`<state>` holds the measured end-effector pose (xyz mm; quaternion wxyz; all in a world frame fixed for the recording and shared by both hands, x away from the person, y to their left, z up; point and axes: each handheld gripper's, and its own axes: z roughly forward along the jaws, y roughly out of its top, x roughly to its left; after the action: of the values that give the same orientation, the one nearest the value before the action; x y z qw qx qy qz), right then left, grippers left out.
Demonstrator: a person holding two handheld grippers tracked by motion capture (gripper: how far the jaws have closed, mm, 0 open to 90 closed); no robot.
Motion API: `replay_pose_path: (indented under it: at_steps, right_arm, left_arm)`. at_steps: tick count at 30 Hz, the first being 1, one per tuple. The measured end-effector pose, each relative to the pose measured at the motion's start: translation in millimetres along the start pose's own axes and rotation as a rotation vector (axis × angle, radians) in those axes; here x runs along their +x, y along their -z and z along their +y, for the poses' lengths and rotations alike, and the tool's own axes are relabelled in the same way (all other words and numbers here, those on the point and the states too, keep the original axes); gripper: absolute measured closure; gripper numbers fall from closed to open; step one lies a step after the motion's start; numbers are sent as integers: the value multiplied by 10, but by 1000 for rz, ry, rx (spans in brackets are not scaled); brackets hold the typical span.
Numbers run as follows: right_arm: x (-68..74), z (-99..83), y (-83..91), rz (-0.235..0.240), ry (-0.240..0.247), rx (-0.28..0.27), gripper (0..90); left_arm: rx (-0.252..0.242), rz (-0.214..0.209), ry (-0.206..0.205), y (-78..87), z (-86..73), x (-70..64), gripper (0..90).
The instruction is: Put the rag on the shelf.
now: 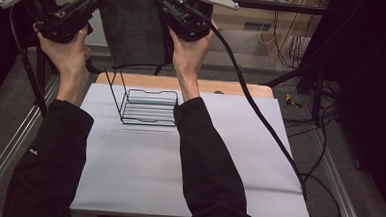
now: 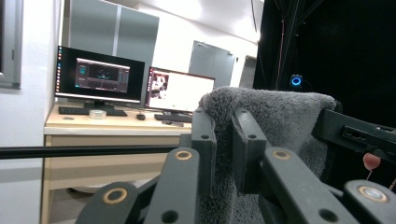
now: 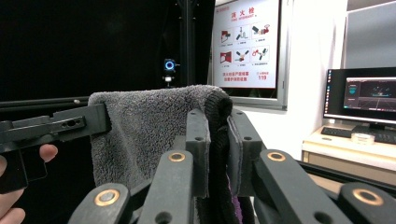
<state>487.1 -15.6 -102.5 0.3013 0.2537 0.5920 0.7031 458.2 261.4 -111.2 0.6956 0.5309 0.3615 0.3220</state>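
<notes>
A person's two black-sleeved forearms reach forward over a table (image 1: 142,176) covered with a smooth pale grey sheet. Beyond the sleeves stands a black wire rack (image 1: 143,106), thin rods bent into an open basket with a taller frame at its left; it serves as the landmark here.

Directly above the rack hangs a dark grey towel (image 1: 132,27), thick, fuzzy terry cloth, falling as a soft rectangle with its lower edge near the rack's top rail. The left gripper (image 1: 94,0) is up and to the left of the rack, the right gripper (image 1: 161,1) up and to its right. Each is pressed together on an upper corner of the towel; in the gripper views the hard black plastic jaws bite into folded pile.

The step in hand looks like draping the towel over the rack. To do it well, keep both corners level and taut, centre the cloth over the top rail, lower evenly, and let go only once it hangs balanced.

Behind the rack, the table's bare wooden edge (image 1: 242,88) shows.
</notes>
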Motion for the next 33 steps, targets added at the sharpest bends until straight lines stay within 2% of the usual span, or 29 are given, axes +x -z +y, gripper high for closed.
replay_pose_path:
  at_steps: [6,10,15,23,33]
  right_arm:
    - [-8,-4,-108,-4,16,10,810]
    - [-20,-40,-184,-7,18,21,809]
    - [-45,-124,-251,-21,25,56,810]
    - [-91,-254,-272,-38,30,91,810]
    - [-105,-367,-252,-44,34,110,810]
  left_arm:
    - [6,8,29,-66,-16,127,807]
    - [10,15,26,-99,-27,189,806]
    - [39,24,25,-172,-107,271,807]
    - [74,31,25,-264,-250,350,807]
    - [105,33,22,-337,-324,380,806]
